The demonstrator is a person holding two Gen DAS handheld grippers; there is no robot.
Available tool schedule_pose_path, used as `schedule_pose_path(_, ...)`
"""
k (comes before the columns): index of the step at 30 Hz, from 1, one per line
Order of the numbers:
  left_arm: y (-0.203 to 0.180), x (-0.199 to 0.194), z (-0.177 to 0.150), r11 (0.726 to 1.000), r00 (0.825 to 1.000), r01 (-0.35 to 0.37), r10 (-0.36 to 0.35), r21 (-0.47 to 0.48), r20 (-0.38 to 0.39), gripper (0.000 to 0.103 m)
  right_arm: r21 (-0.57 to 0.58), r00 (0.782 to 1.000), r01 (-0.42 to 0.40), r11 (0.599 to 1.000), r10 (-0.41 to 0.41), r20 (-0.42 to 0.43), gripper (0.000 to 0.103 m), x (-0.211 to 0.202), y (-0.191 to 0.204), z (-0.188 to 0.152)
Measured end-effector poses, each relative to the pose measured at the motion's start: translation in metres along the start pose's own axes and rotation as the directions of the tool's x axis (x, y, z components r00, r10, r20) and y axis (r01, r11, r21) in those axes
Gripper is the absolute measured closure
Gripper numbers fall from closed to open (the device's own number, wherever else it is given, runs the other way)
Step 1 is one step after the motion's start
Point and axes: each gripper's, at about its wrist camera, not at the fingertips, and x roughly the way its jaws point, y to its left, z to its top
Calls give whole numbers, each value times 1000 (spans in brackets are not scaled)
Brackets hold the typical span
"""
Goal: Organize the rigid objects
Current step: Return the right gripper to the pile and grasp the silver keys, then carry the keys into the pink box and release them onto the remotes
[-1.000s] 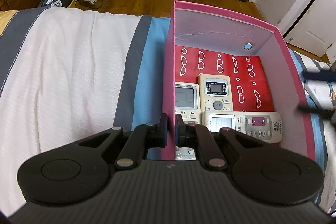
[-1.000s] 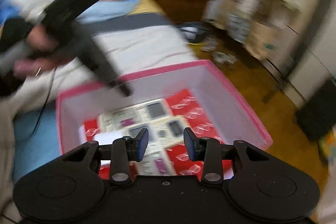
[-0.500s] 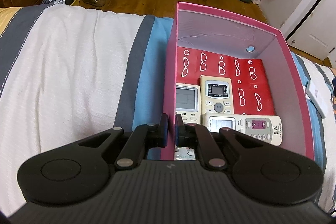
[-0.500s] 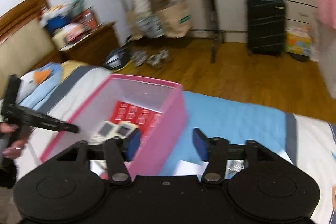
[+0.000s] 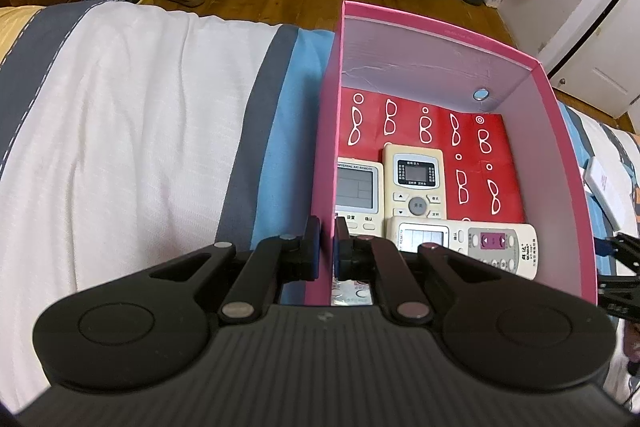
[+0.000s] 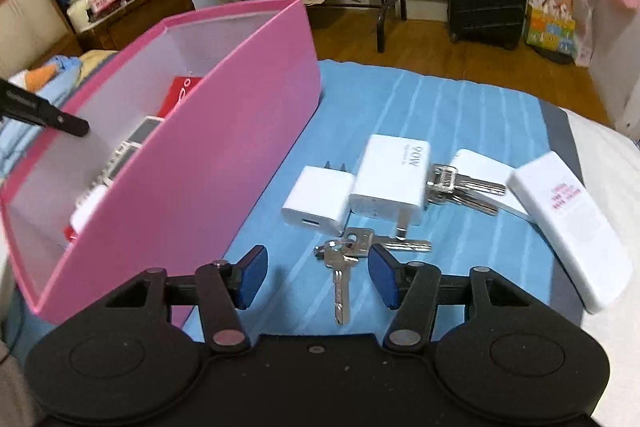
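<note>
On a striped bed, the left gripper is pinching the near wall of a pink box holding three remote controls. The right gripper, jaws narrowing with nothing clamped between them, is hovering over a bunch of keys lying beside two white chargers.
</note>
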Motion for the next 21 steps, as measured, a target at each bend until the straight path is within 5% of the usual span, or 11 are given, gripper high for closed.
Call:
schedule_pose_path(2, 0, 0, 0, 1000, 1000, 2, -2, -4, -1, 97, 33, 999, 33, 999, -32, -24, 47, 12, -2, 3)
schedule_pose_path(6, 1, 0, 0, 1000, 1000, 3, -3, -8, -2, 97, 92, 990, 143, 985, -142, -13, 75, 18, -4, 9)
schedule_pose_path(21, 1, 0, 1, 1000, 1000, 3, -3, -7, -1, 97, 75, 987, 93, 993, -101, 124, 77, -25, 3, 10)
